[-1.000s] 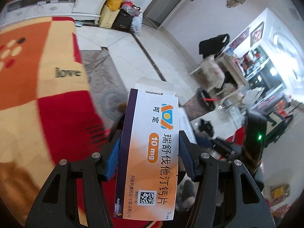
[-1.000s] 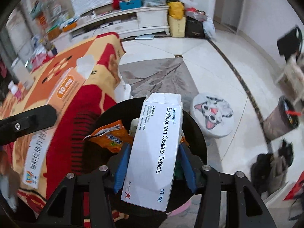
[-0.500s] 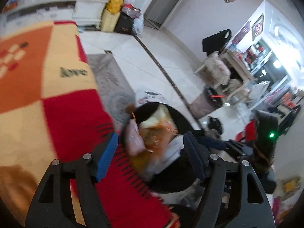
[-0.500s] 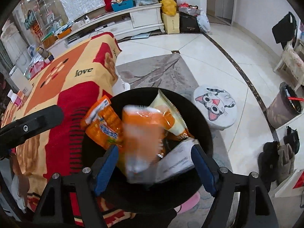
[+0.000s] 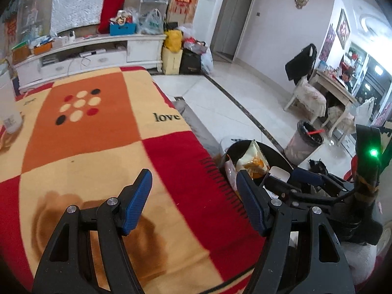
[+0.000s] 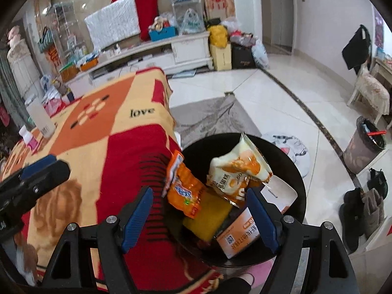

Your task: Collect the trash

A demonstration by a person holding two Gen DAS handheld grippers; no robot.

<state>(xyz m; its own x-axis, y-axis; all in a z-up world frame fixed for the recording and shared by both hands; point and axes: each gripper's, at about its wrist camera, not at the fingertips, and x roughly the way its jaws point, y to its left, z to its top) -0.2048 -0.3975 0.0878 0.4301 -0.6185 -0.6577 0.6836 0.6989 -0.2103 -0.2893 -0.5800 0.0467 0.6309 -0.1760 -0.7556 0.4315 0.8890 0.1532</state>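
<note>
- Left gripper [image 5: 193, 199]: jaws spread wide, nothing between the blue pads; it hangs over the red-and-tan part of the blanket.
- Right gripper [image 6: 199, 216]: jaws spread wide, holding nothing; it sits above the near rim of the bin, its left pad over the blanket edge, its right pad over the boxes.
- Black round bin [image 6: 297, 171]: stands on the floor just beside the blanket-covered edge and holds all the collected trash.
- Orange-and-white medicine box [image 6: 238, 235]: lies tilted at the near side of the bin, QR code up, partly behind the right pad.
- Yellow flat pack [image 6: 208, 216]: in the bin, under the orange wrapper.
- Orange snack wrapper [image 6: 182, 188]: leans against the bin's left wall.
- White-and-orange snack bag [image 6: 238, 167]: stands on top of the pile, tilted.
- White box [image 6: 279, 191]: at the bin's right side, flap open.
- Checked blanket marked "love" [image 5: 80, 127]: orange, tan and red squares.
- White bottle [image 6: 40, 116]: upright at the blanket's far left.
- Cat-face floor mat [image 6: 297, 150]: behind the bin.
- Lined grey waste bin [image 6: 363, 145]: farther off, near a chair.
- White TV cabinet [image 5: 103, 51]: against the far wall.
</note>
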